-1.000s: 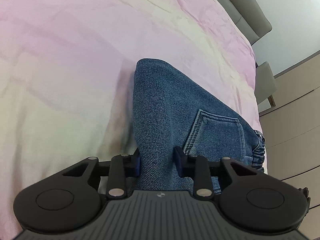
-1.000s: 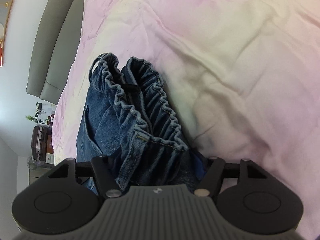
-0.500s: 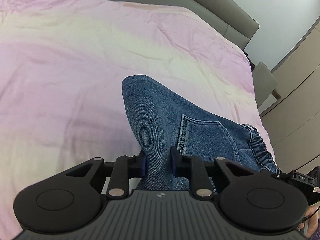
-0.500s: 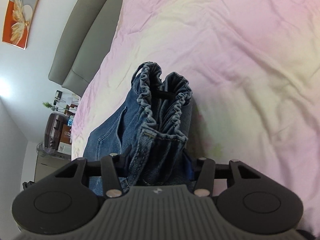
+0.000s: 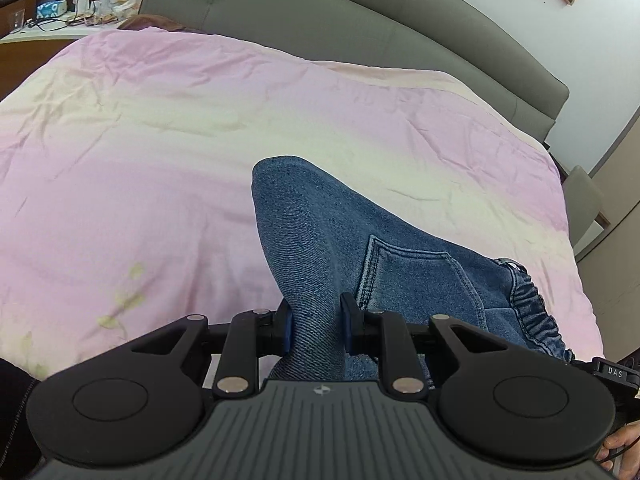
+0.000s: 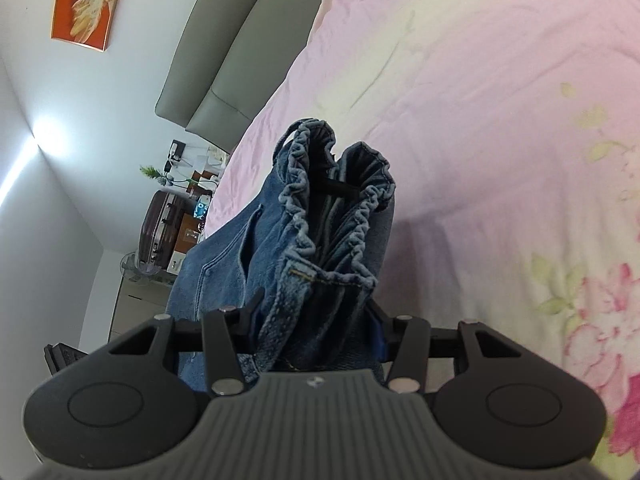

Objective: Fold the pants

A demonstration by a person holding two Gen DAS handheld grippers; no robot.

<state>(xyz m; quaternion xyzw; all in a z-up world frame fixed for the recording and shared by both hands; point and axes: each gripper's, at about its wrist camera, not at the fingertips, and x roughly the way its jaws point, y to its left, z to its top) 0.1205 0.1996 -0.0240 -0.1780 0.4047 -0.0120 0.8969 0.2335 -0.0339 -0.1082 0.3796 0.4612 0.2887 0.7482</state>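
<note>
Gripping a bunched fold of the jeans (image 5: 320, 240), the left claw (image 5: 316, 326) stands narrow, its two pads pressed against the denim from either side. Ahead of this claw the fabric rises in a rounded hump; a back pocket (image 5: 416, 280) lies just right of the claw, and the gathered elastic waistband (image 5: 532, 304) sits further right. Beyond the hump the pink bedspread (image 5: 200, 152) runs broad and bare up to the grey headboard (image 5: 360, 32); to the left of the claw it is equally open. The right edge of the bed falls close beyond the waistband.

The right claw (image 6: 314, 320) holds the waistband end of the same jeans at a medium width, its jaws having just been closing, with a thick wad of folded denim filling the gap between them. The ruffled waistband stands upright straight ahead of this claw, doubled on itself, with a dark drawstring (image 6: 340, 188) crossing the fold. Right of the claw the bedspread spreads wide and unoccupied, printed with pink flowers (image 6: 600, 320) near the lower right. Left of the claw the bed edge runs close by, and past it stand a suitcase (image 6: 156, 228) and a fan (image 6: 132, 268) on the floor side.

A hand (image 5: 624, 444) shows at the lower right corner of the left view.
</note>
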